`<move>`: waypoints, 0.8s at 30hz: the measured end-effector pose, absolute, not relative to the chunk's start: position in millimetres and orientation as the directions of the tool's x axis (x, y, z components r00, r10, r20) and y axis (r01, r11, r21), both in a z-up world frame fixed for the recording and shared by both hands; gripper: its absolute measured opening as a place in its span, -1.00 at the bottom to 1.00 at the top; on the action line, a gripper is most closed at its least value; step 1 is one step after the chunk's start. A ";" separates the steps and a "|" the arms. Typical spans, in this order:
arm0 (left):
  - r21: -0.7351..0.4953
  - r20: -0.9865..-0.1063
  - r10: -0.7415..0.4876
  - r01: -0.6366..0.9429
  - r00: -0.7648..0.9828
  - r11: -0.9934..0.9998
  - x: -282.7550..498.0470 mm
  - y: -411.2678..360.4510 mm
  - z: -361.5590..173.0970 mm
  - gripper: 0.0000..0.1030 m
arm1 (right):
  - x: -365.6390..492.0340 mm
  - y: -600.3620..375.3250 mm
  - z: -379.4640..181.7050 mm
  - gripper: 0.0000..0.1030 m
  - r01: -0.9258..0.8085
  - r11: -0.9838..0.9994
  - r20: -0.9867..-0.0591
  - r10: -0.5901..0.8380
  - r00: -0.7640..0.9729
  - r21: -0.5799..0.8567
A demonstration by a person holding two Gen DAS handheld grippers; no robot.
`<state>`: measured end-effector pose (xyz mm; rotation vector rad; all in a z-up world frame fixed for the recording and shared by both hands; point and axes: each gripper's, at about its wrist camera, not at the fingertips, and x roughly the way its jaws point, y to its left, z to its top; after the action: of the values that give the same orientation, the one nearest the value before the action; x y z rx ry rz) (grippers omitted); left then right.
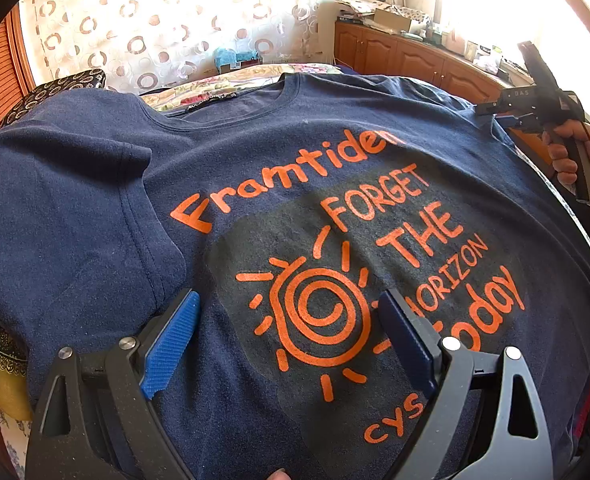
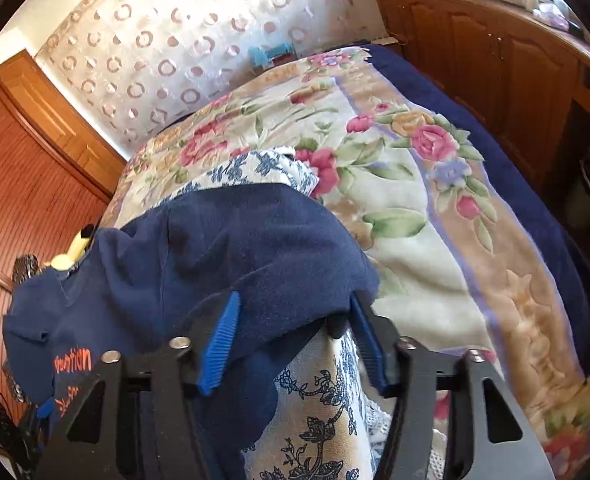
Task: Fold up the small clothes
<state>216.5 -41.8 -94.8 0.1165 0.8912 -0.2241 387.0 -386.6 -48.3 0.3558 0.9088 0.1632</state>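
The navy T-shirt point(image 1: 255, 184) carries orange print on its chest: "Framtiden" along the top, then "FORGET", "THE", a partly covered "ORIZON" and "oday" beside a spiral sun drawing, with the letters "cys" lower down near the hem. In the right wrist view only scraps of the same orange lettering show on the bunched shirt, too folded to read surely. On the body of the right hand-held gripper point(image 1: 491, 112), seen from the left wrist camera, small pale letters look like "DAS".
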 end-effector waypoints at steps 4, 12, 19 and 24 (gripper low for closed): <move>0.007 -0.781 -0.145 0.242 0.607 0.970 216.5 -41.9 -94.8 0.76 | 385.3 -377.3 -36.0 -0.67 -0.023 0.965 -0.754 0.218 0.620 0.260; 0.008 -0.781 -0.145 0.242 0.607 0.970 216.5 -41.9 -94.6 0.76 | 359.8 -333.3 7.4 -0.79 -0.163 0.980 -0.680 0.198 0.706 0.116; 0.008 -0.781 -0.145 0.242 0.607 0.970 216.6 -41.8 -94.5 0.76 | 312.3 -246.9 17.5 -0.64 -0.410 0.911 -0.647 0.332 0.686 0.033; 0.008 -0.781 -0.145 0.242 0.607 0.970 216.4 -41.9 -94.5 0.76 | 308.0 -230.3 1.1 -0.09 -0.442 0.897 -0.663 0.319 0.677 -0.019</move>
<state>216.4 -41.9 -94.5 0.1172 0.8910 -0.2237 308.0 -230.3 1.1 -0.1839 0.7081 0.4303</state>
